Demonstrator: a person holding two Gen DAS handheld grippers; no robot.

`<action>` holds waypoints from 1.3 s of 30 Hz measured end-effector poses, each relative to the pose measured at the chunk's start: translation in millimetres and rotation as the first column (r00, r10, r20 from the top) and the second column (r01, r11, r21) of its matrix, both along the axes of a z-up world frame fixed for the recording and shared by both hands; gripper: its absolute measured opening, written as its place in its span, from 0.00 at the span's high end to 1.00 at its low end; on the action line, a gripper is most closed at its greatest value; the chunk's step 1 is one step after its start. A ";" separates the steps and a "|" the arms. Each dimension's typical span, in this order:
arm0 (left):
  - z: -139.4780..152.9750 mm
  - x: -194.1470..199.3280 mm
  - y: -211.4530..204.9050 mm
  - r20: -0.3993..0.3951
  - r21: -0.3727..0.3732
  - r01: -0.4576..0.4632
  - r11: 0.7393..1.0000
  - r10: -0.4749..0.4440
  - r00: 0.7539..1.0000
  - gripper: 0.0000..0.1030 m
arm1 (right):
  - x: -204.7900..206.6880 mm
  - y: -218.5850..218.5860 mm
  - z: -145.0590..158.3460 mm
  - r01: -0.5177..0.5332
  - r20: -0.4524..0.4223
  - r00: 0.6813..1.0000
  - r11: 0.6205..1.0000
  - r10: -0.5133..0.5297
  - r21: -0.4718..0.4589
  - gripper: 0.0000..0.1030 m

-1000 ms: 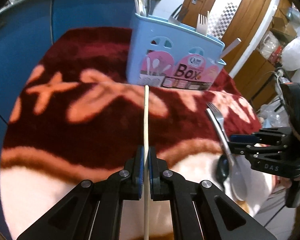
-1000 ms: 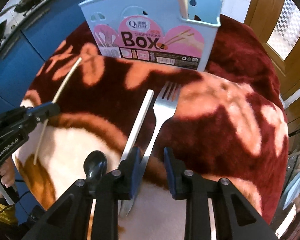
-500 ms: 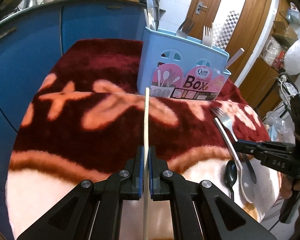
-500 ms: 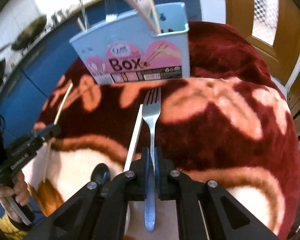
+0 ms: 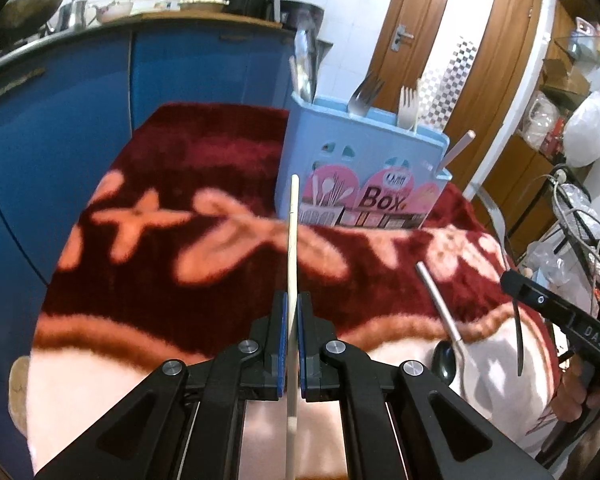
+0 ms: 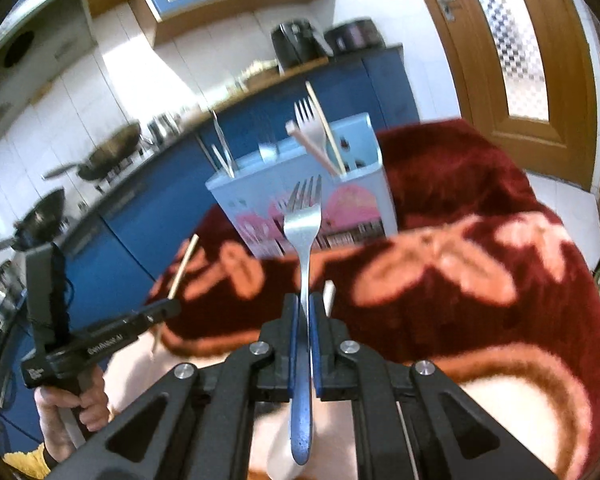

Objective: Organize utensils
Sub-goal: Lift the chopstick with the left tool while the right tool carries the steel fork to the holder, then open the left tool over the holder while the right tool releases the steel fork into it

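Two utensils are now airborne: right gripper (image 6: 304, 316) has lifted the fork (image 6: 305, 216) off the blanket (image 6: 480, 280) (half a second ago it lay flat); left gripper (image 5: 291, 320) clamps the chopstick (image 5: 293, 232). Both face the box (image 5: 360, 176), ready for insertion.

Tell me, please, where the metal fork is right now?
In the right wrist view the fork is clamped in the right gripper, lifted off the blanket, tines toward the blue utensil box.

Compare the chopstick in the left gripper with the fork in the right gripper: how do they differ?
The chopstick is a thin, pale, plain stick; the fork is shiny metal with tines and a wider head. The left gripper grips the chopstick partway along; the right gripper grips the fork's handle. Both are clamped, pointing toward the blue utensil box.
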State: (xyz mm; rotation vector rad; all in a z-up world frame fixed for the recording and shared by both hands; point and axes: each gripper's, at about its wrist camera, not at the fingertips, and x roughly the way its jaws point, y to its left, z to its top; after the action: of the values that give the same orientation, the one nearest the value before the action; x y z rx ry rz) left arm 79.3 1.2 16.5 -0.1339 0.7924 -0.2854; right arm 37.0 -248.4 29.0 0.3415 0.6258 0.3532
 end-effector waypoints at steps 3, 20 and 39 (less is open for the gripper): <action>10.6 0.3 -1.7 0.039 -0.008 0.003 1.000 -0.003 0.999 0.96 | -1.0 0.1 8.3 0.012 0.060 0.998 1.000 -0.012 0.006 0.93; 81.7 67.2 -14.0 0.242 -0.101 0.018 0.995 0.007 0.970 0.96 | 48.7 -20.3 48.4 0.049 0.254 0.966 0.998 -0.055 0.031 0.93; 88.4 150.1 -42.4 0.468 -0.179 -0.105 0.978 0.178 0.866 0.96 | 135.5 -12.1 54.6 0.077 0.380 0.923 0.996 -0.054 -0.047 0.93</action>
State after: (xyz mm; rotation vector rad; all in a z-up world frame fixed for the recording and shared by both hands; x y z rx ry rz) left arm 229.4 -41.2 105.0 -0.2492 0.2593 -0.2233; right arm 172.5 -260.6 83.6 0.2260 0.2432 0.3239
